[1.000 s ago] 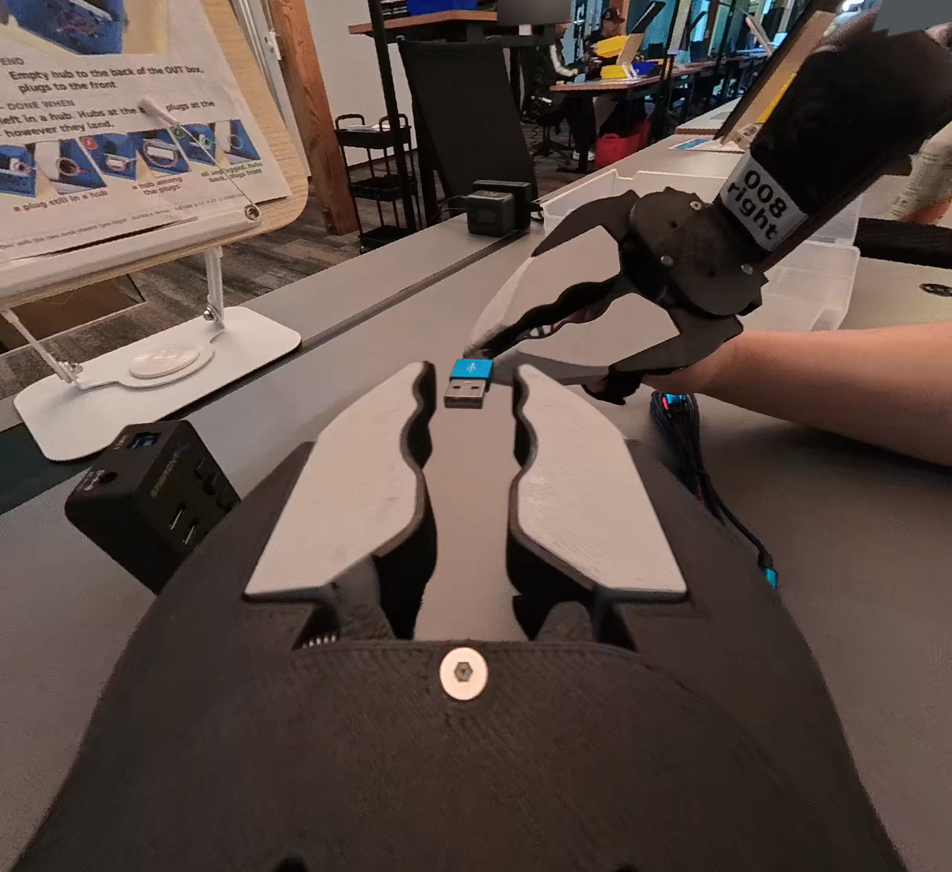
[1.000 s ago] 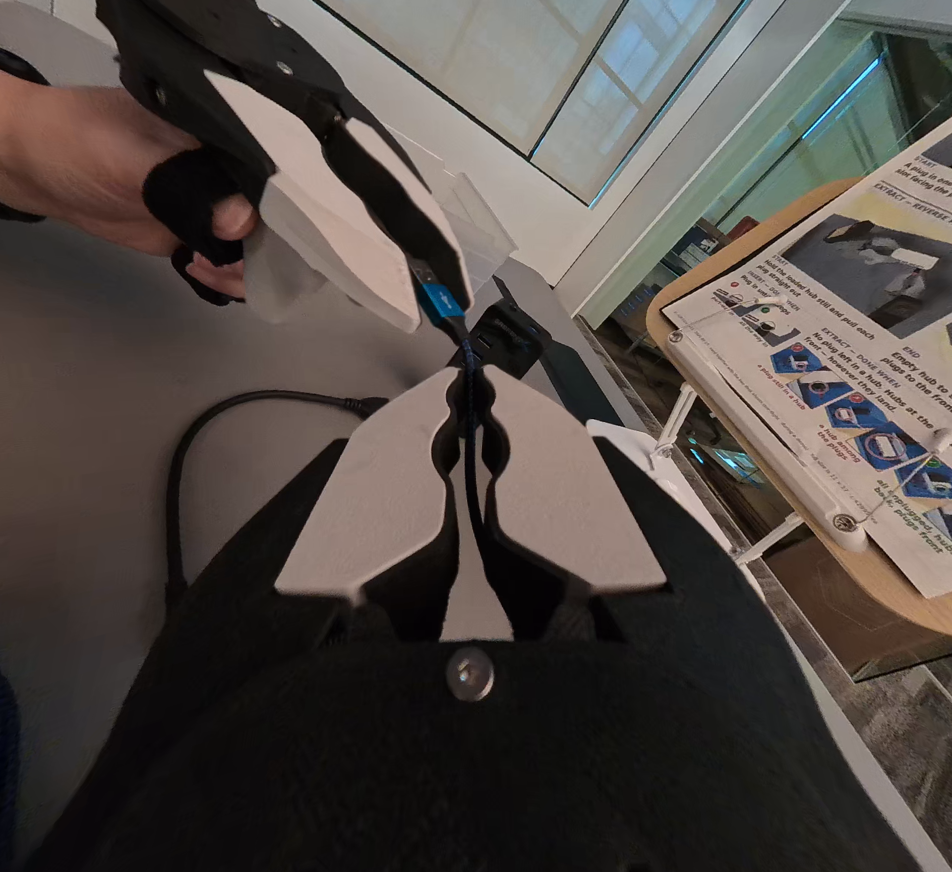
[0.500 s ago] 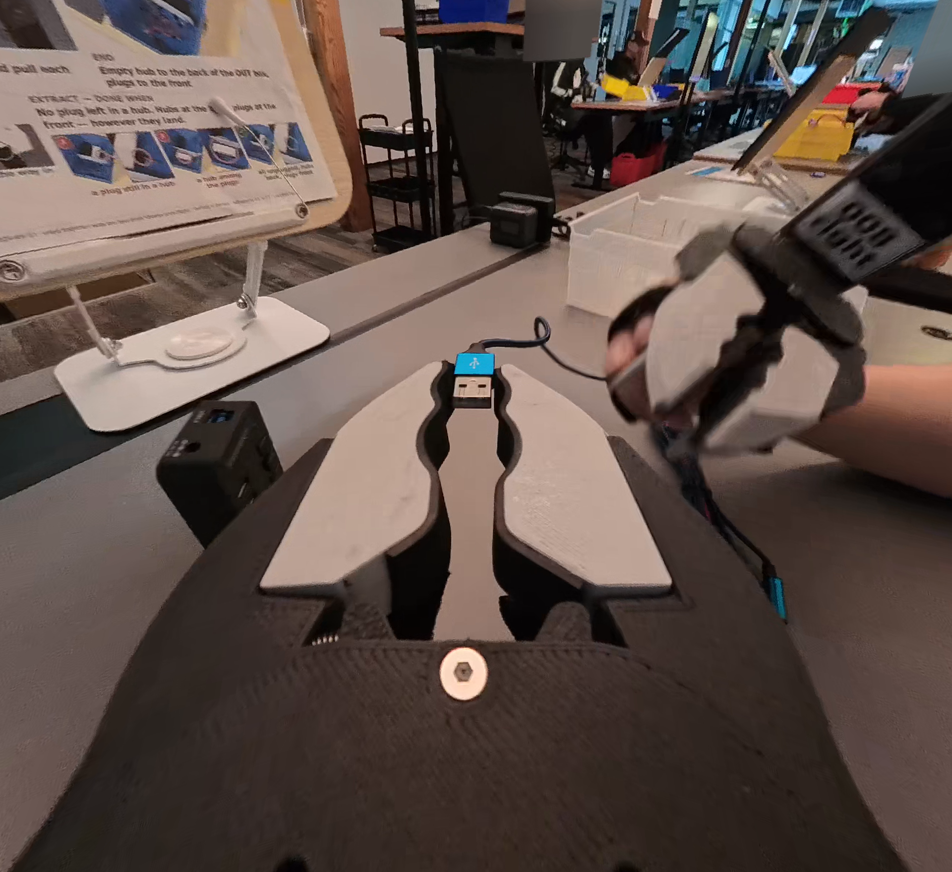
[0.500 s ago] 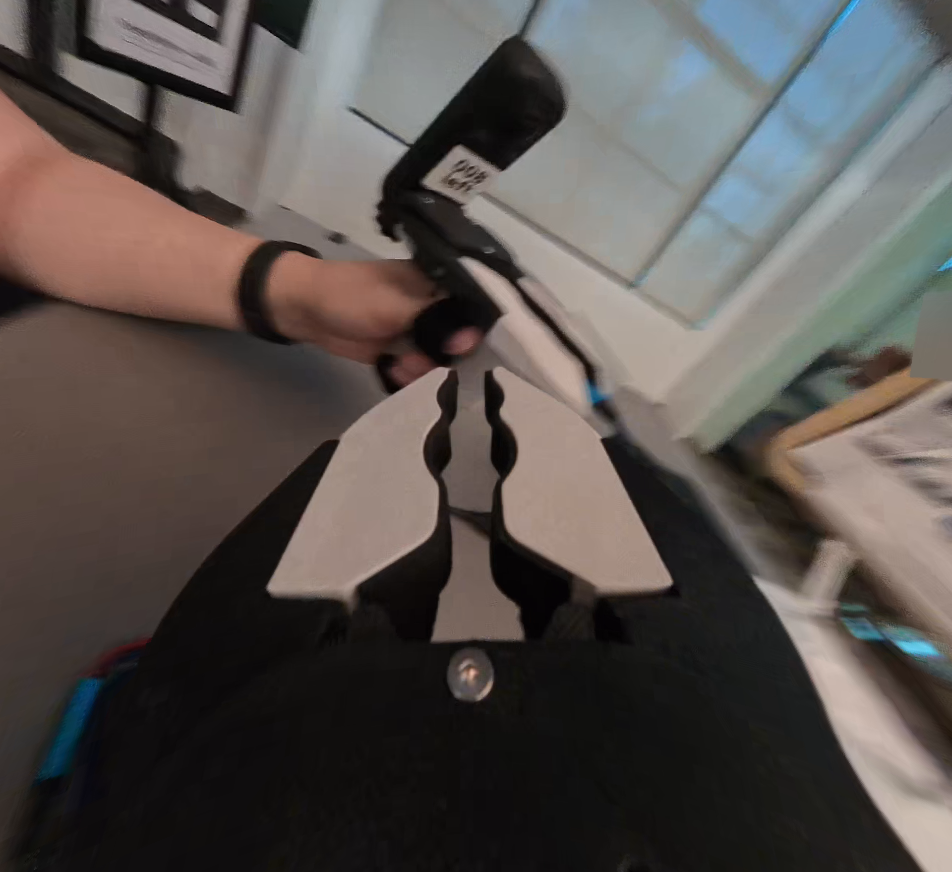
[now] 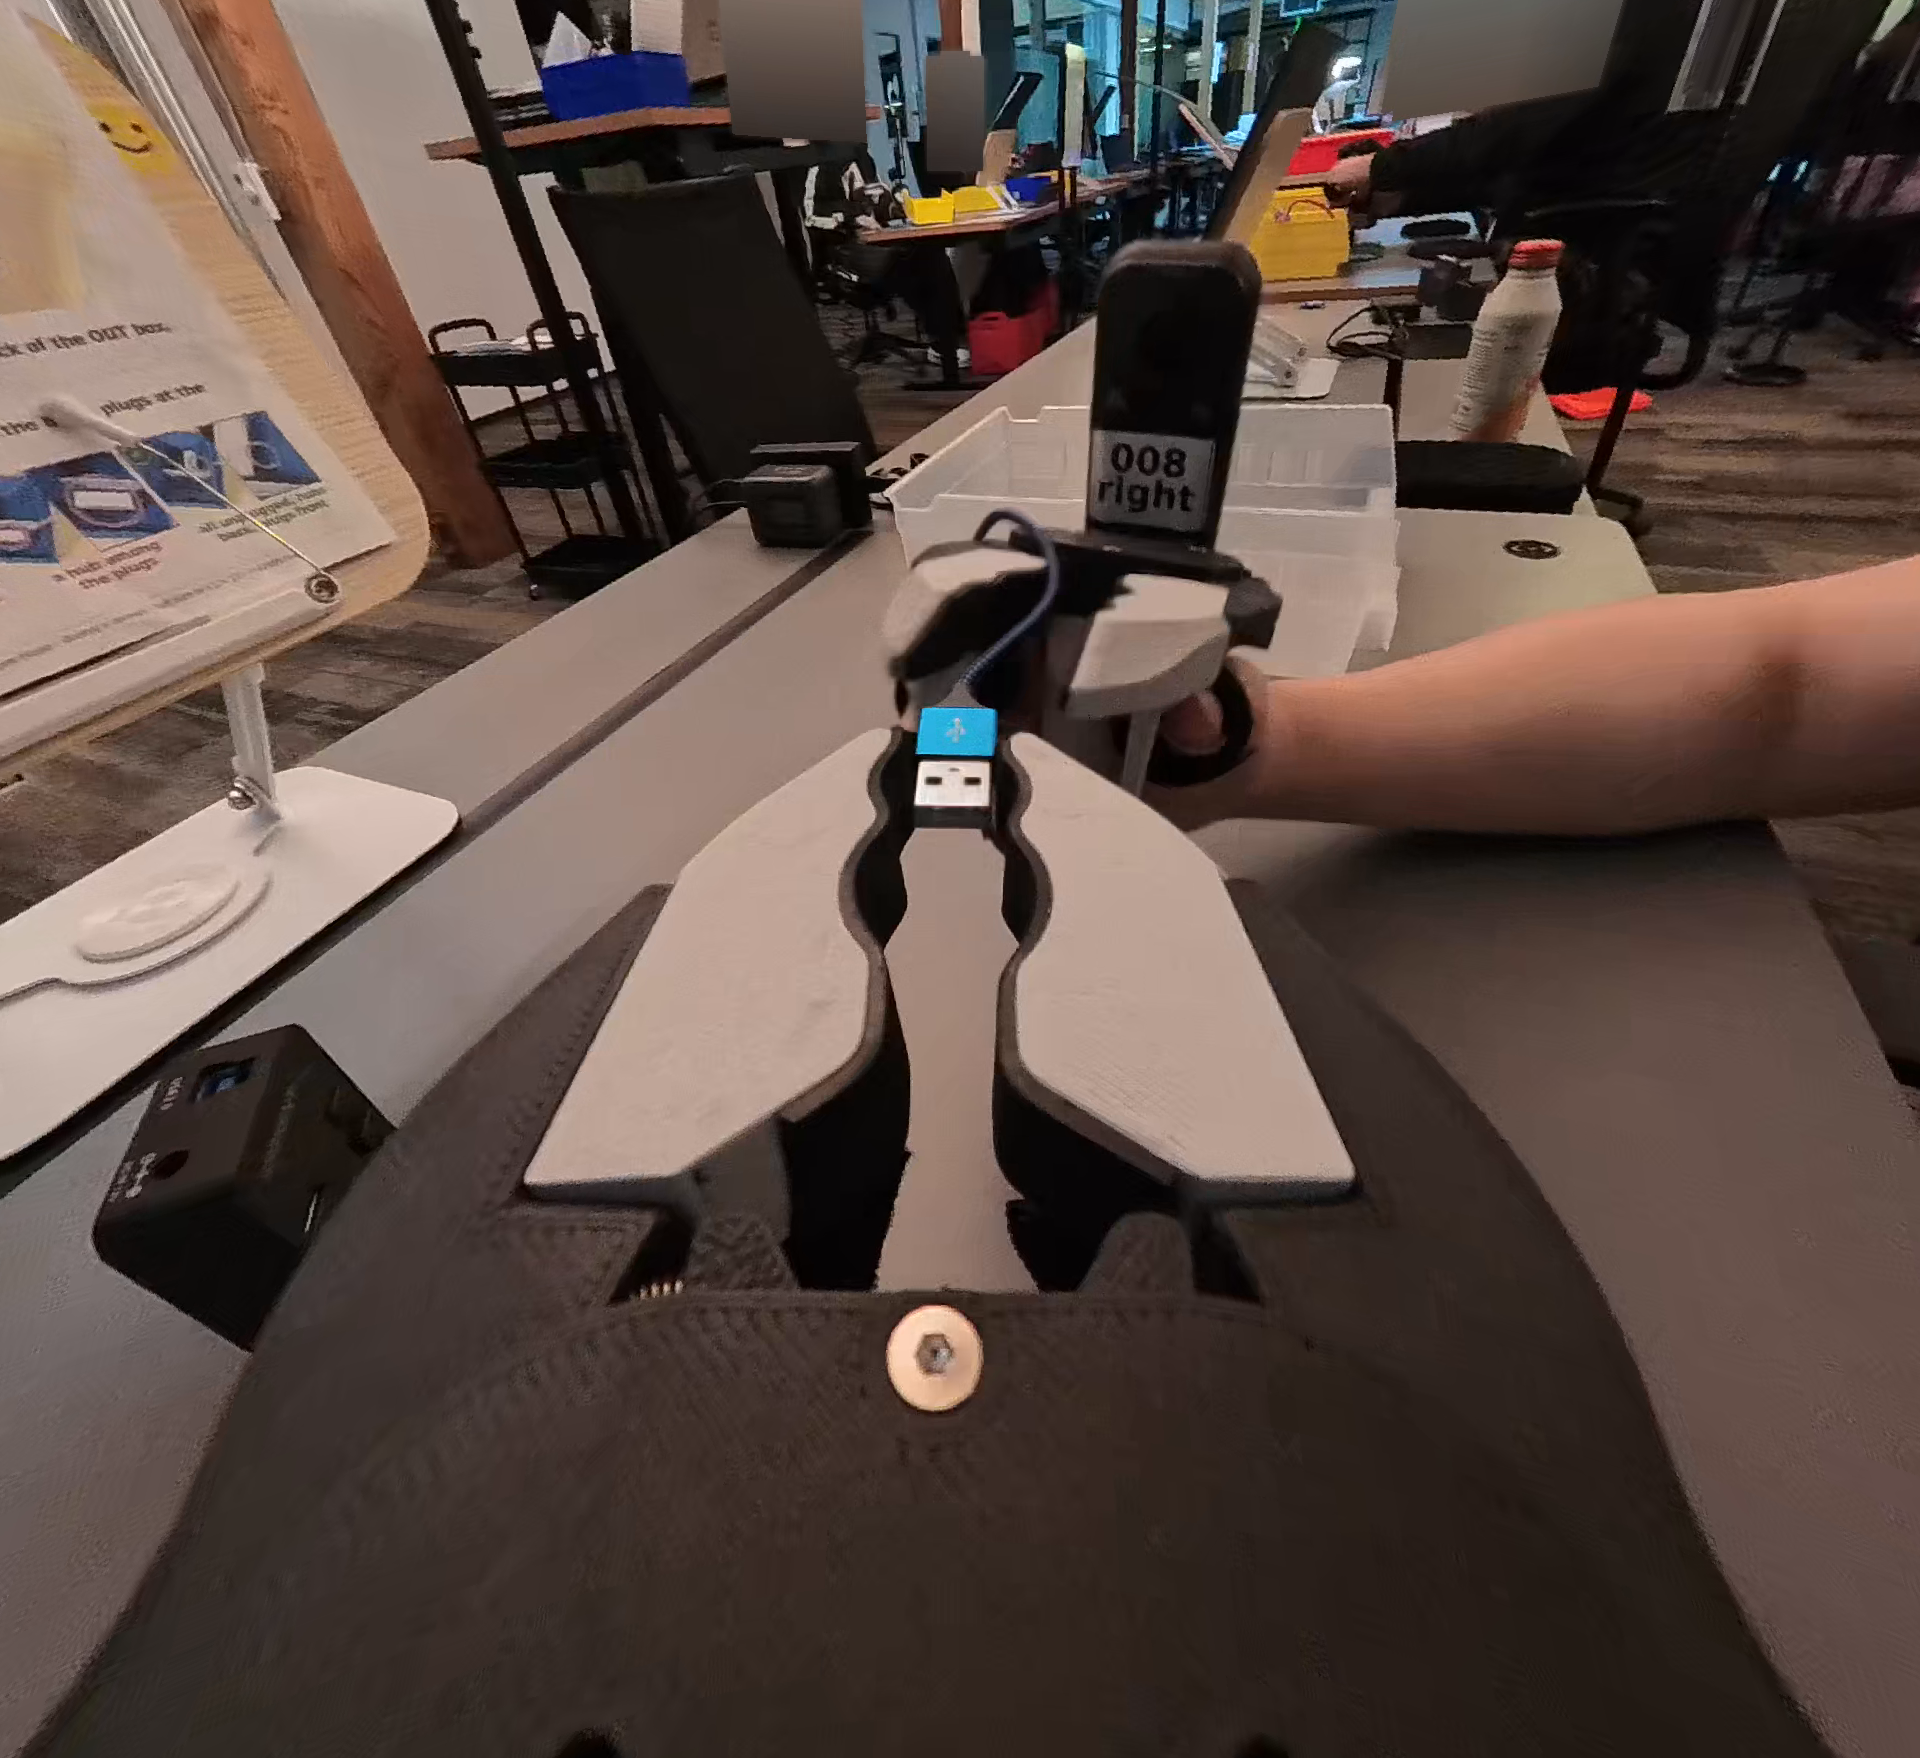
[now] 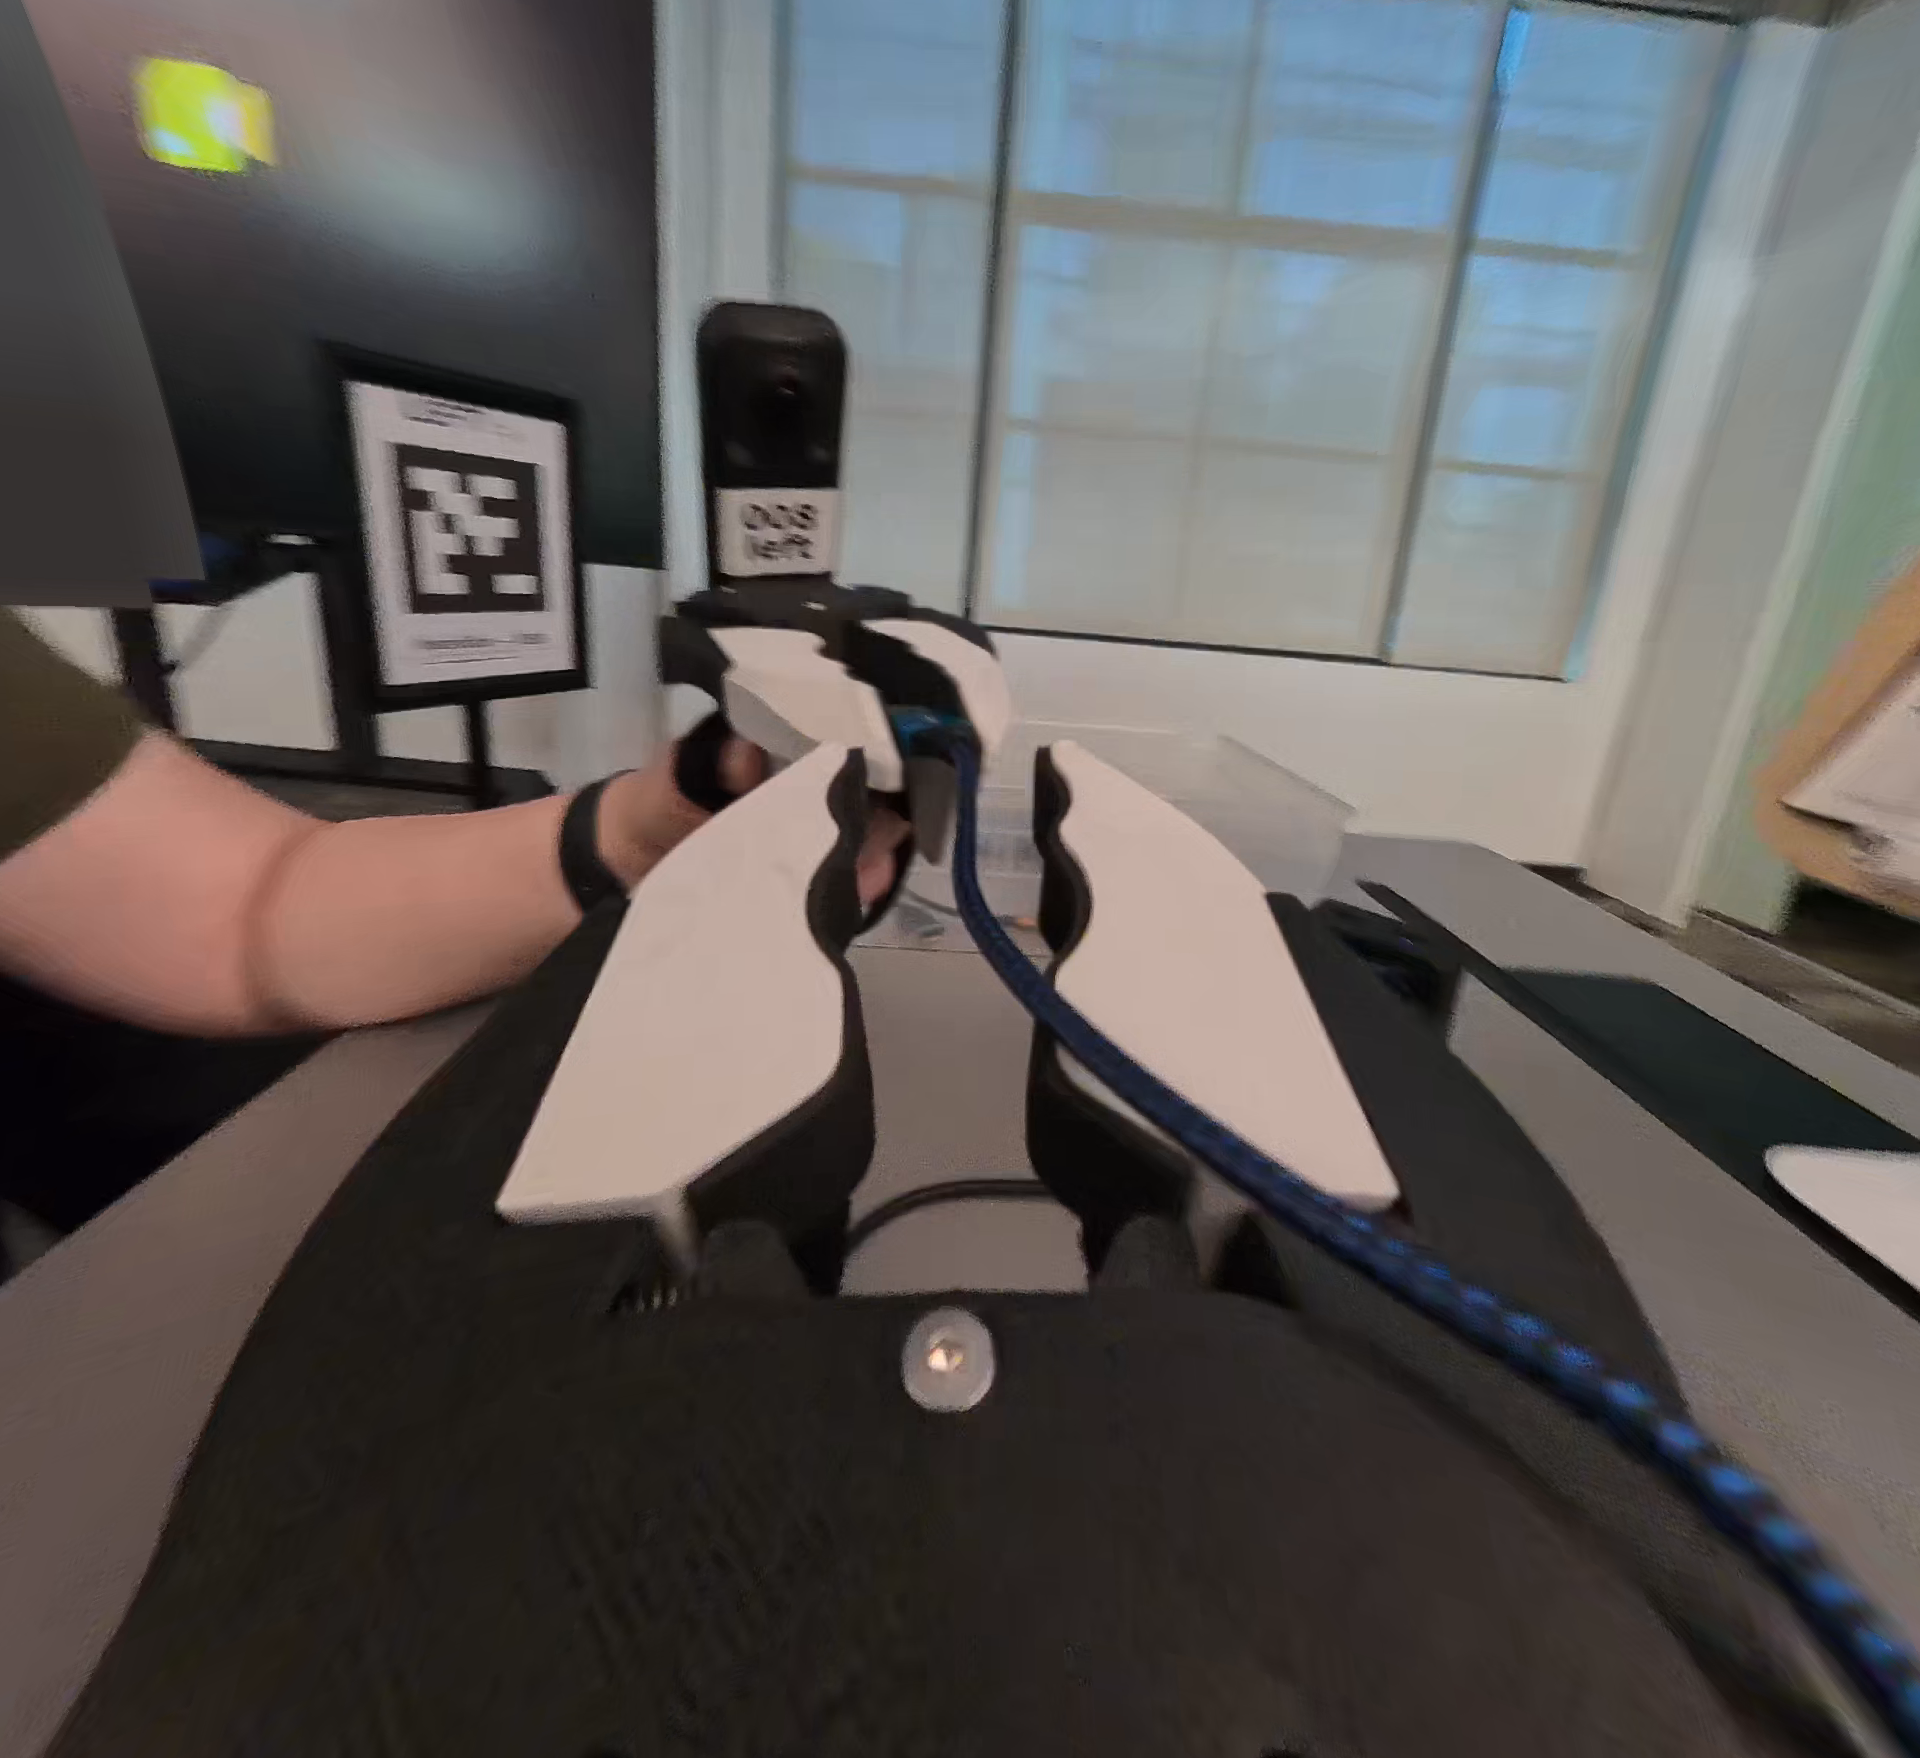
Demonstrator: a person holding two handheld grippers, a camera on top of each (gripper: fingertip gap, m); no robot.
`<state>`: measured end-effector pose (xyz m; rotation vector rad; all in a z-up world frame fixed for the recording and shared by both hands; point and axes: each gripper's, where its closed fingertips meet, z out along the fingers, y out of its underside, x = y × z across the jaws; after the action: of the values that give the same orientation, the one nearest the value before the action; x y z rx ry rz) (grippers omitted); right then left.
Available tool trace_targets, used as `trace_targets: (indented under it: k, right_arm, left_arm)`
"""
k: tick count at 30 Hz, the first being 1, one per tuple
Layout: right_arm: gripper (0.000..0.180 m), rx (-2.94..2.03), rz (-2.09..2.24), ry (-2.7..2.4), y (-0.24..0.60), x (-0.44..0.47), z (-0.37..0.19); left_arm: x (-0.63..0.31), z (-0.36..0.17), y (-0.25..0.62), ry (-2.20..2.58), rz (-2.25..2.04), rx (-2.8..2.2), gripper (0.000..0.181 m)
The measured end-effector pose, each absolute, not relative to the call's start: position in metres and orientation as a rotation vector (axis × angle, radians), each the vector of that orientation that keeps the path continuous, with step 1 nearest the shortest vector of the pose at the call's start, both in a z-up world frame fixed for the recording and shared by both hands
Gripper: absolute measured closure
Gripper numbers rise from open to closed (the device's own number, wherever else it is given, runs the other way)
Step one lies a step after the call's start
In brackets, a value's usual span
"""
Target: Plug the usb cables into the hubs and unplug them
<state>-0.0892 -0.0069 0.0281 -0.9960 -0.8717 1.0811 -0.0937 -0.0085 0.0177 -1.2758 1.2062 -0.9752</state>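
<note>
My left gripper (image 5: 954, 778) is shut on a USB plug (image 5: 956, 771) with a blue housing and silver metal end, held above the grey table (image 5: 1507, 981). The plug's metal end points back toward my camera. Its dark blue braided cable (image 5: 1023, 596) loops up toward my right gripper (image 5: 1039, 628), which faces me just beyond. In the right wrist view my right gripper (image 6: 945, 758) is open. The cable (image 6: 1143, 1074) runs loosely between its fingers (image 6: 727, 929) without being pinched. The left gripper (image 6: 914, 721) holds the plug (image 6: 920, 729) right ahead. A black cube hub (image 5: 229, 1178) sits on the table at the lower left.
An instruction board (image 5: 156, 461) on a white stand (image 5: 208, 867) is at the left. A clear plastic bin (image 5: 1299, 482) and a small black box (image 5: 805, 498) sit farther back. The person's forearm (image 5: 1558, 721) crosses from the right. A bottle (image 5: 1507, 337) stands far right. Both grippers' tips are close together, under 4 cm apart. Left tips and right tips are each some 15 centimeters from the black cube hub (image 5: 229, 1178).
My left gripper closed on the plug that the right gripper was presenting. My right gripper let go of the cable, opened, and swung round to face the left gripper.
</note>
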Motion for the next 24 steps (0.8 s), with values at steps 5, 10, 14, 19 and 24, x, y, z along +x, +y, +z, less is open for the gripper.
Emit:
trace_targets:
  k: [5,10,14,19,24]
  right_arm:
    - [0.168,-0.991,1.053,-1.028,-0.019,-0.088,0.025]
    - [0.172,-1.047,1.062,-1.118,-0.022,-0.094,0.014]
    - [0.169,-1.039,1.063,-1.142,-0.026,-0.095,0.012]
    - [0.173,-1.066,1.037,-1.163,-0.023,-0.097,0.008]
    - [0.173,-1.002,0.858,-1.096,-0.014,-0.088,0.019]
  left_arm:
    - [-0.088,0.012,-0.021,1.306,-0.949,-1.242,0.168]
    - [-0.087,0.004,-0.025,1.360,-0.943,-1.237,0.168]
    - [-0.088,0.001,-0.028,1.399,-0.945,-1.237,0.168]
    - [-0.090,-0.003,-0.026,1.395,-0.989,-1.273,0.168]
    - [-0.092,-0.005,-0.022,1.293,-1.266,-1.443,0.141]
